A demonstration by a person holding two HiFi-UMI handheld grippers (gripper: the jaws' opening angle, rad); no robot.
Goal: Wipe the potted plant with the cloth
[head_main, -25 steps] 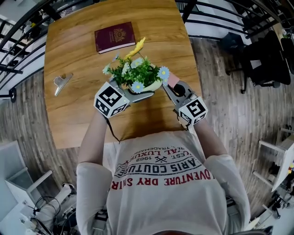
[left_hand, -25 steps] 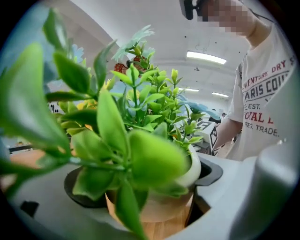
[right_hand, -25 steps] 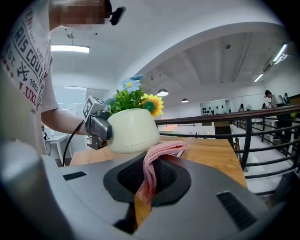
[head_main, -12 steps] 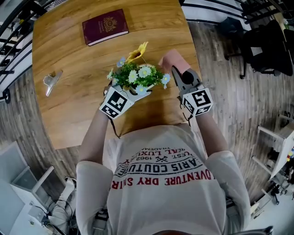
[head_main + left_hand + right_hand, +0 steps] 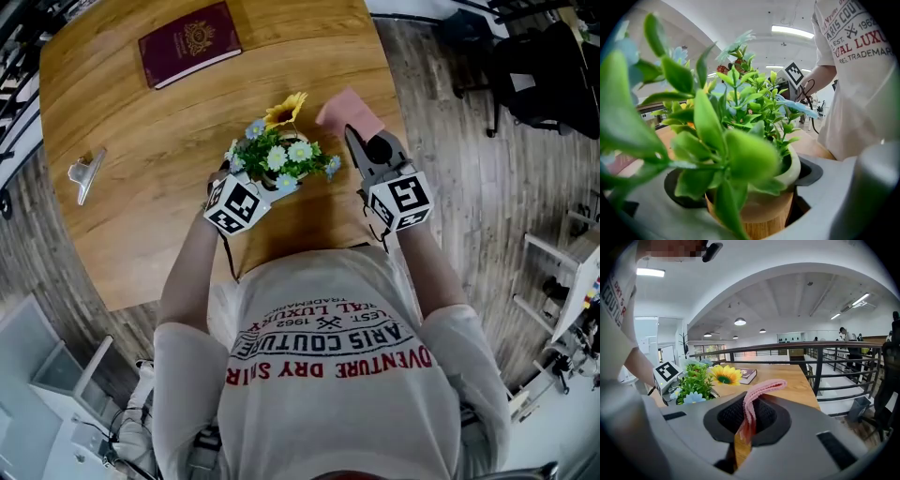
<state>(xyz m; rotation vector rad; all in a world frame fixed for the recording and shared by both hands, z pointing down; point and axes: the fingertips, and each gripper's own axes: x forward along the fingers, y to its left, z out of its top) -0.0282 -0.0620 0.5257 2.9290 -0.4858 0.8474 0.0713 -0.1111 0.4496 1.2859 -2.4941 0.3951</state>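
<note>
Centre frame, the left gripper (image 5: 258, 187) clamps the potted plant (image 5: 277, 155) by its rigid pot (image 5: 764, 211). The right gripper (image 5: 356, 142) pinches the limp pink cloth (image 5: 349, 111). The leaves look flimsy, so light strokes seem wise.

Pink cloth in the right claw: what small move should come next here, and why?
Probably swing the right claw left until the pink cloth meets the potted plant. The cloth is pinched in that claw but sits to the plant's right, apart from it. The left claw is shut on the pot, so the plant looks steadied for wiping.
</note>
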